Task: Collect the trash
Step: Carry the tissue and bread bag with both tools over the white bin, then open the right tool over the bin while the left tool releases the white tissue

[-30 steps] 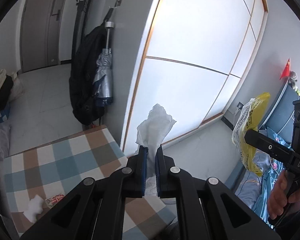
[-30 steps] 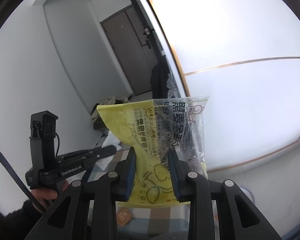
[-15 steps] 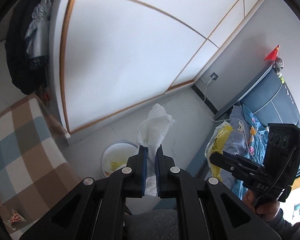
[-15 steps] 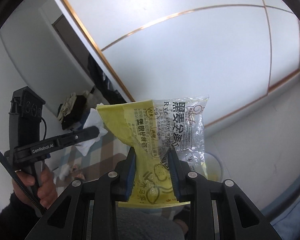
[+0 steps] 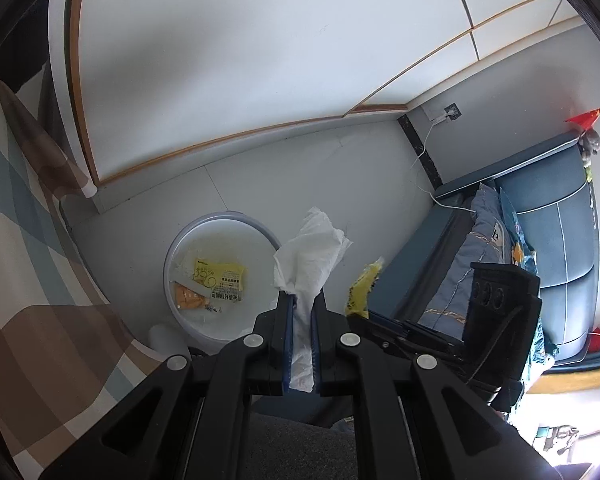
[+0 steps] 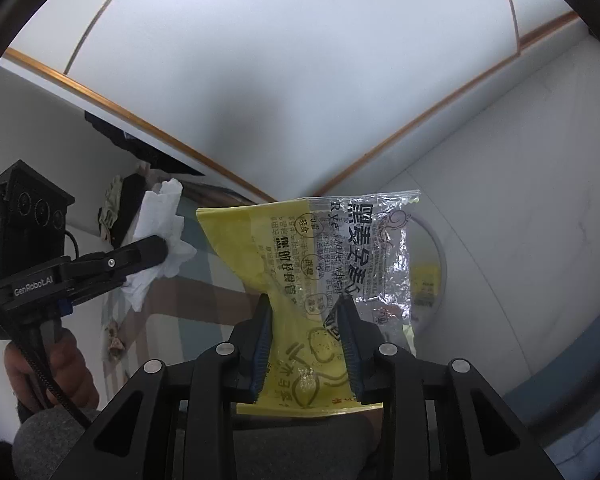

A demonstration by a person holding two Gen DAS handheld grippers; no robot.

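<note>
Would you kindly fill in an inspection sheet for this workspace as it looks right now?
Surface: pale floor; checked tablecloth at the left.
Job's things: white tissue and yellow-and-clear wrapper, both held; white bin on the floor, already holding yellow wrappers.
Clutter: a small wrapper lies on the cloth.
Grippers: left claw shut on the tissue, beside the bin's rim in its own view; right claw pinches the wrapper's lower half, bin partly visible behind.
Cables: white cord runs from a wall socket down to the blue sofa.
Surroundings: white panelled wardrobe with wooden trim, cushions on the sofa.
</note>
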